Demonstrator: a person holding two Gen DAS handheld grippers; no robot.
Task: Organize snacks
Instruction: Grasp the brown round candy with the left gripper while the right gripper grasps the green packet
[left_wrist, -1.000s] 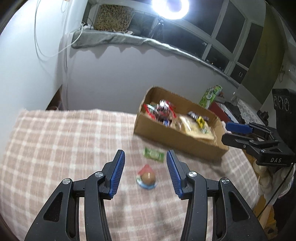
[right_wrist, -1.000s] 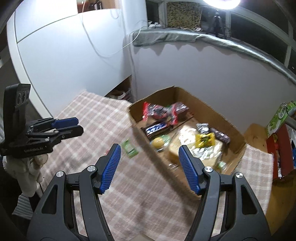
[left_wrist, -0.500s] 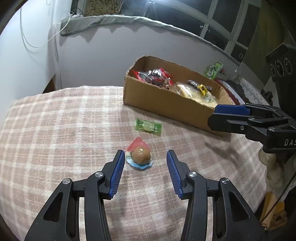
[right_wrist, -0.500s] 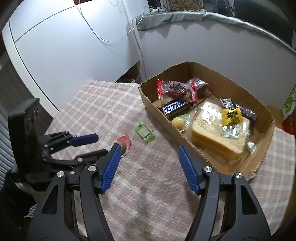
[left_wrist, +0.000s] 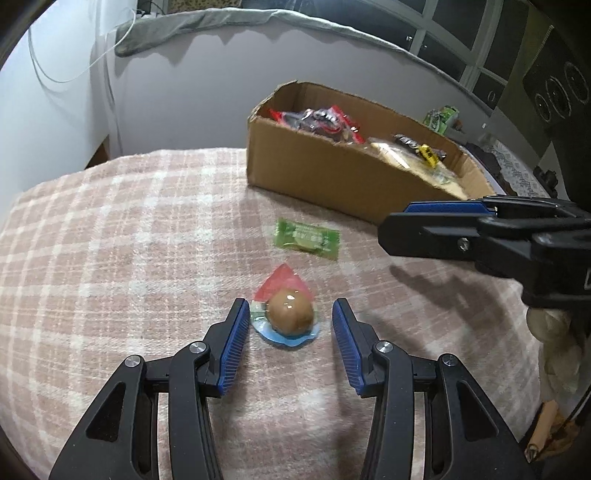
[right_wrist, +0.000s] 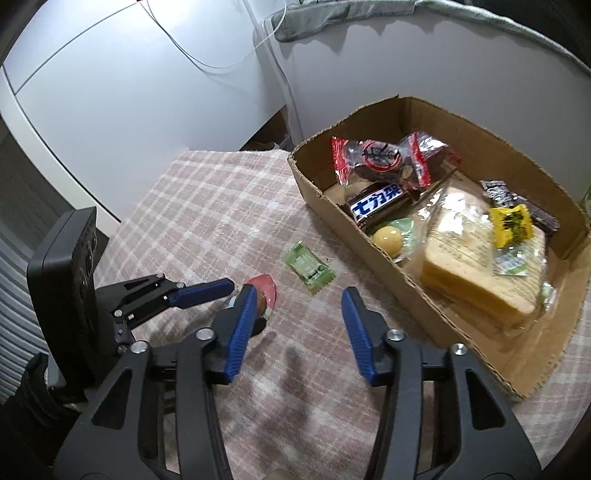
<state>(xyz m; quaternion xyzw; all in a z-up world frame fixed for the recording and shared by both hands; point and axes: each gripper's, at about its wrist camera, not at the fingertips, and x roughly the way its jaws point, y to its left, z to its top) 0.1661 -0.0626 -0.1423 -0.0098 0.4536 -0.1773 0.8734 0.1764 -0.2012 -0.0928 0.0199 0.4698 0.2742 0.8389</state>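
Note:
A brown egg snack in a clear pack with a red tab (left_wrist: 290, 314) lies on the plaid cloth, between the fingertips of my open left gripper (left_wrist: 288, 325), untouched. A green candy packet (left_wrist: 307, 239) lies just beyond it. The cardboard box (left_wrist: 332, 173) behind holds several snacks. My right gripper (right_wrist: 299, 314) is open and empty, low over the cloth facing the green packet (right_wrist: 309, 266); its left finger hides part of the egg snack (right_wrist: 266, 293). The left gripper also shows in the right wrist view (right_wrist: 218, 291).
The box (right_wrist: 369, 243) holds red-wrapped cakes (right_wrist: 384, 158), a dark bar (right_wrist: 380, 203), a bagged bread loaf (right_wrist: 476, 266) and a yellow packet (right_wrist: 511, 225). A white wall and cabinet stand behind the table. The table edge drops at the right (left_wrist: 532, 387).
My left gripper has come down and forward until the egg snack lies between its fingertips. My right gripper has lowered and moved left toward the green packet.

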